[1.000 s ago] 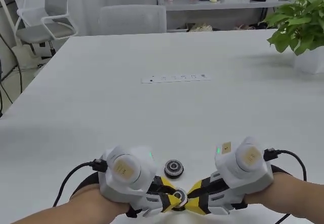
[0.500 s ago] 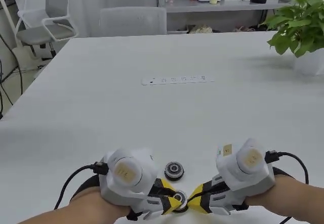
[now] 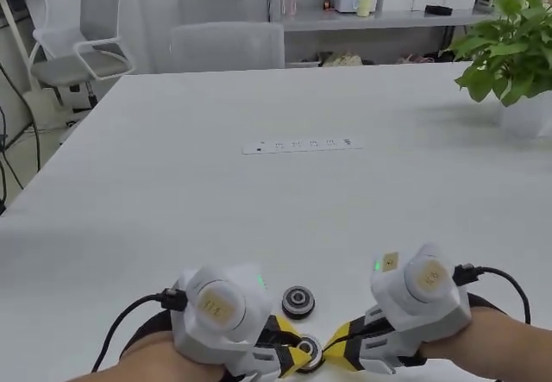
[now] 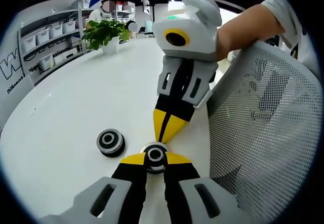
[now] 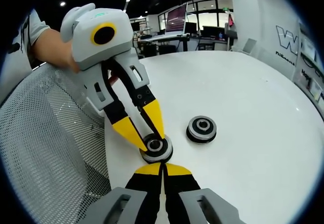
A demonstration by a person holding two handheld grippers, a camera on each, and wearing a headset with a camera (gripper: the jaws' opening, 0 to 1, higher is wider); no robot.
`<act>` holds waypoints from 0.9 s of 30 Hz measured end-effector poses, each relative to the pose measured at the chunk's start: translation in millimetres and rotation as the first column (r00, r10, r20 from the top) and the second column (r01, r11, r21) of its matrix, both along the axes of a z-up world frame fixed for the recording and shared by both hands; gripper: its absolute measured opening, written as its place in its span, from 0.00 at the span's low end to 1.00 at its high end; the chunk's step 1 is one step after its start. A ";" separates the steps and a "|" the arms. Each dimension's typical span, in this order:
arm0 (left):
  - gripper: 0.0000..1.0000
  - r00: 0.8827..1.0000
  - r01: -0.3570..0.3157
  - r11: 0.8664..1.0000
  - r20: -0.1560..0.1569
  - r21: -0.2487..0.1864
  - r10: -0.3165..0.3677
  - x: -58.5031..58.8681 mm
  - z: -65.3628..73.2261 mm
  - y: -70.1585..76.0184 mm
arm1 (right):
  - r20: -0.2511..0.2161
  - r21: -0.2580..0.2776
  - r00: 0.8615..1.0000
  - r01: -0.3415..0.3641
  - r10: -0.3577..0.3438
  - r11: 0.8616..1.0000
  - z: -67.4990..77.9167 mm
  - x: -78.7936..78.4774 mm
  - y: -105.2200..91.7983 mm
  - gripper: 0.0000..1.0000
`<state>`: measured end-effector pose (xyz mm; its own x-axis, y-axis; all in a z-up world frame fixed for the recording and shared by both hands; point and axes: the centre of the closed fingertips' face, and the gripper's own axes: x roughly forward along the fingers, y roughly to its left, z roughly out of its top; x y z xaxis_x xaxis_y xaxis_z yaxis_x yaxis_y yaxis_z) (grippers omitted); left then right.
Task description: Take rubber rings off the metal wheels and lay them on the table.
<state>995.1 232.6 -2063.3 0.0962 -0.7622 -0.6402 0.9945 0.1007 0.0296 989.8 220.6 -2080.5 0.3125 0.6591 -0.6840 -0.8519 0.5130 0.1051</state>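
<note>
1. Gripping the held wheel at the near edge of the table, about midway along it, the left gripper has its yellow jaws clenched on the wheel, one tip on either side.
2. The right gripper meets it head-on from the opposite side. Its jaws are pressed together with just a thin seam between them, and the tips touch the wheel's rim. Whether they nip any rubber, I cannot tell.
3. Whether that wheel rests on the tabletop or sits just off it, I cannot tell either.
4. The second wheel lies flat just beyond, toward the far edge, apart from both grippers. A dark rubber ring is on around it.
5. A hand sits behind each gripper, and a black cable trails off the left one.
6. At the near edge, right beside the grippers, is a grey mesh chair back.
7. Further out, a white socket strip lies flat around the table's middle.
8. A potted plant stands at the far right corner.
9. A grey chair is tucked against the far edge, and a white office chair stands off the far left corner.
</note>
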 end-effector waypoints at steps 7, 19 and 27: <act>0.07 1.000 -0.009 1.000 -0.004 0.000 0.009 0.3 -0.2 0.1 | -0.001 0.006 1.000 0.020 -0.020 1.000 1.5 1.5 -1.0 0.00; 0.07 1.000 -0.020 1.000 0.003 0.008 0.020 -0.4 0.0 -0.3 | -0.021 0.052 0.997 0.074 -0.073 0.996 8.7 5.2 -0.5 0.00; 0.07 1.000 -0.023 1.000 0.004 0.010 0.023 -0.2 0.0 -0.2 | -0.027 0.057 0.997 0.081 -0.079 0.995 9.0 4.8 -0.1 0.00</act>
